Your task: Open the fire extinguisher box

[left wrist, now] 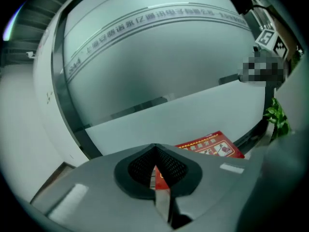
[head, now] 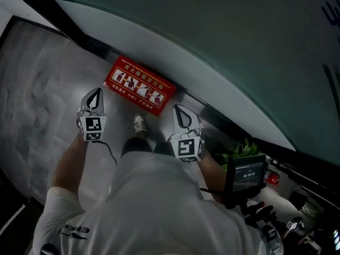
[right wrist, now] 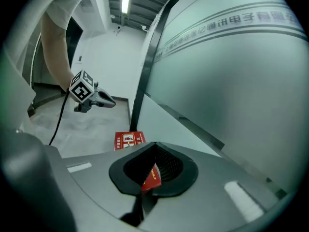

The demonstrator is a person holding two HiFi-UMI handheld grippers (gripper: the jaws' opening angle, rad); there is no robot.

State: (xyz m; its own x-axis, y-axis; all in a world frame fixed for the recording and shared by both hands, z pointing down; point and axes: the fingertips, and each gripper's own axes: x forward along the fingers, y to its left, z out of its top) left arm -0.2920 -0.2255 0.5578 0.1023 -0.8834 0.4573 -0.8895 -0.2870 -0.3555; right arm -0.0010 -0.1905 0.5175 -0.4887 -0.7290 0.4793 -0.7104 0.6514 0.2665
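So the fire extinguisher box (head: 139,85) lies mid-frame, long axis along the wall, just ahead between left tool (head: 95,92) and right tool (head: 178,109). Both are closed and empty.

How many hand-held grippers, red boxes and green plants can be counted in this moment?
Grey hand-held grippers with marker cubes: 2, the left hand-held gripper and the right hand-held gripper
Flat red fire extinguisher box with white pictograms: 1
Green leafy plant: 1
Total: 4
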